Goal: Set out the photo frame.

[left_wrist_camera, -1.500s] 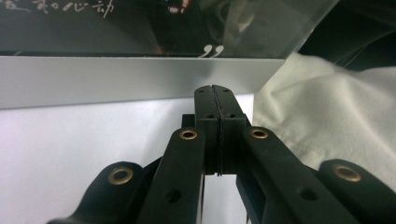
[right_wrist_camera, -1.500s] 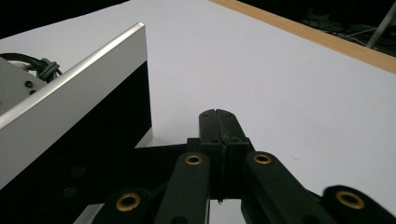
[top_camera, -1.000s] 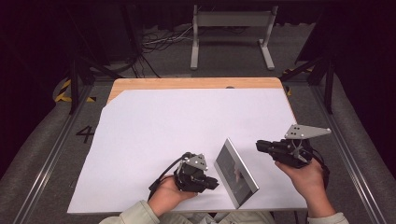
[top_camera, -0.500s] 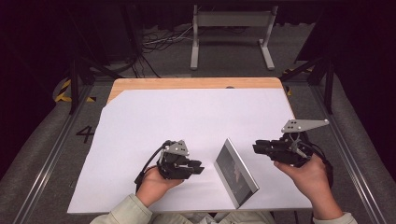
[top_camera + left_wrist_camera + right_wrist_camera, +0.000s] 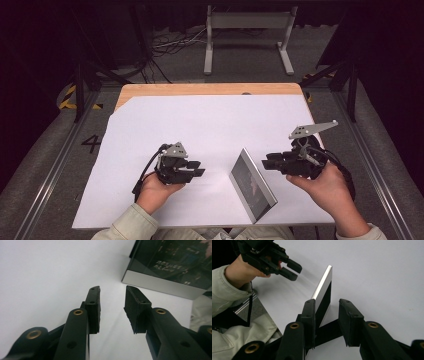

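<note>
A silver-edged picture frame [image 5: 252, 185] with a dark picture stands tilted on the white sheet [image 5: 210, 125], near the front edge. My left gripper [image 5: 197, 168] lies to its left, a clear gap away, pointing at it. Its jaws have just been opening and nothing is between them [image 5: 112, 293]; the frame [image 5: 172, 262] stands beyond them. My right gripper [image 5: 266, 163] hovers just right of the frame's far end. Its jaws have also been opening and stand apart [image 5: 327, 305], with nothing pressed between the pads. The frame's silver edge [image 5: 322, 283] and black back are ahead of them.
A strip of bare wooden tabletop [image 5: 210, 89] runs along the far edge. A grey metal stand [image 5: 247, 35] and cables lie on the floor beyond. Metal rails [image 5: 55, 165] flank the table. The person's sleeves [image 5: 125, 225] come in at the front edge.
The left gripper has drawn back leftward from the frame, and its jaws stand wider. The right gripper has lifted a little with its jaws wider. The frame has stayed put.
</note>
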Tool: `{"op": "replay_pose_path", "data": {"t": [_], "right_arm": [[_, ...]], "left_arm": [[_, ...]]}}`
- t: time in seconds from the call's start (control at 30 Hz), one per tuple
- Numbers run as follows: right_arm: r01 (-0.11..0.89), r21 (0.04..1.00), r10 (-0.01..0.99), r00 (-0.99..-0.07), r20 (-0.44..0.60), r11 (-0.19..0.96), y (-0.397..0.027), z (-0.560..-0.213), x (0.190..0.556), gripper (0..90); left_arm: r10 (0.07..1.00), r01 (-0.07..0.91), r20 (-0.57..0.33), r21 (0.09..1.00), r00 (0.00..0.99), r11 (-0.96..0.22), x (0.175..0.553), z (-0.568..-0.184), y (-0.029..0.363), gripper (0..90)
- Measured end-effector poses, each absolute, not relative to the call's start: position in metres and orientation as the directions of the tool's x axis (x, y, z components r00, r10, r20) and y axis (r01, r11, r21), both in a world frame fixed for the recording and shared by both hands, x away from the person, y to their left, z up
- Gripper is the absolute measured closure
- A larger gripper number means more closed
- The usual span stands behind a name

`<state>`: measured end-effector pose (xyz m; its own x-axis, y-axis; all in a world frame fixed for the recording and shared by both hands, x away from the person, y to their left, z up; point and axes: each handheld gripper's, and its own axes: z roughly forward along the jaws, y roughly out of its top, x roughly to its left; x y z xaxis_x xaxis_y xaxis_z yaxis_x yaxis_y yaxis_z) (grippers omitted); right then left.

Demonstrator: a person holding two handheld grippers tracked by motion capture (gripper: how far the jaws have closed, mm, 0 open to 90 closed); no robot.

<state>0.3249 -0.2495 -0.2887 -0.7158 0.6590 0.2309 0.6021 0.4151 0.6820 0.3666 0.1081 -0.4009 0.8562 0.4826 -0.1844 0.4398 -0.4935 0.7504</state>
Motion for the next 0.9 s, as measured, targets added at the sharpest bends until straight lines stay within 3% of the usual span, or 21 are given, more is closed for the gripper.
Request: {"op": "replay_pose_path", "data": {"t": [0.43,0.9], "right_arm": [[0.633,0.649,0.632,-0.719,0.290,0.422,-0.233,-0.285,0.322,57.3],[0.649,0.599,0.646,-0.714,0.269,0.468,-0.220,-0.291,0.319,55.7]], "left_arm": [[0.520,0.472,-0.201,0.750,0.830,-0.463,0.371,-0.404,0.119,64.5],[0.527,0.473,-0.192,0.744,0.828,-0.472,0.372,-0.405,0.119,64.1]]}}
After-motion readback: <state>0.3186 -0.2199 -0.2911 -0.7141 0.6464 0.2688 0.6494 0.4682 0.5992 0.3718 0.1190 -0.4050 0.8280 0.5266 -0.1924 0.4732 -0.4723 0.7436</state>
